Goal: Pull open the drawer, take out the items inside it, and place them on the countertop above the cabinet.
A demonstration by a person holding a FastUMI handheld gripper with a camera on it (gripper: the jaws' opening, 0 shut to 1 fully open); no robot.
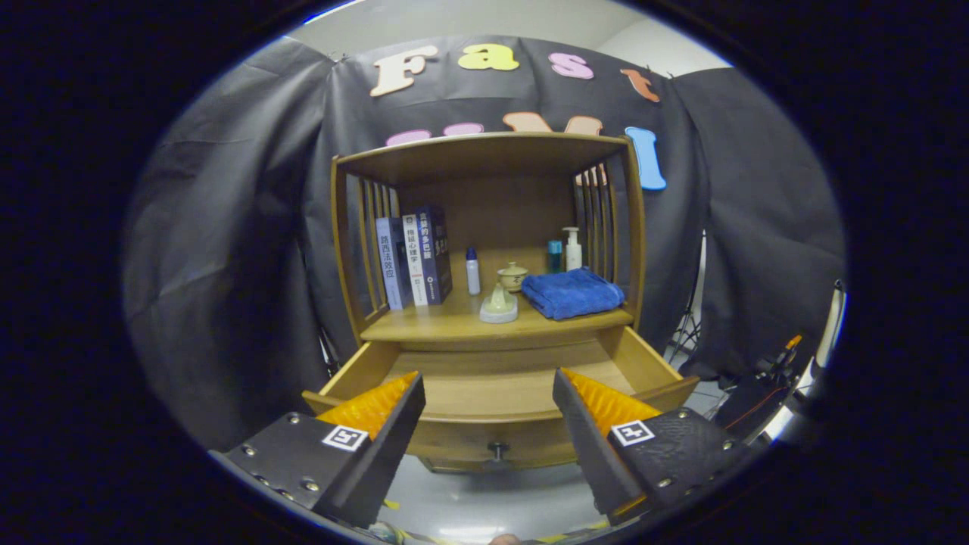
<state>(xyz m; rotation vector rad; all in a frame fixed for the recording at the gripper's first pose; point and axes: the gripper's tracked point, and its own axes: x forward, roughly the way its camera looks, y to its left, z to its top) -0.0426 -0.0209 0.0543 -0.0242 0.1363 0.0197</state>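
While pulled well out of the cabinet (488, 227), drawer (500, 393) of light wood, pale bare floor inside, small dark knob (497, 451) at the middle of its front panel. Lying just ahead of the gripper (488, 393), between and partly behind the two fingers; knob lower, in the gap between them. Gripper spread wide, fingers apart, clamped on nothing, tips over the drawer's front corners. Above the drawer, countertop (454, 322) carrying several things: folded blue towel (571, 293) at the right front edge; pale round piece (499, 305) near the middle of the front edge; small lidded pot (512, 276) just behind it; white bottle (472, 271) with a blue cap left of the pot; three books (415, 260) upright at the left rear, against the slatted side; pump bottle (573, 248) and a teal bottle (555, 256) at the right rear corner, behind the towel. All of these well beyond the fingertips. Wooden top board over the shelf, slats on both sides. Shiny pale floor (492, 499) below the drawer front.
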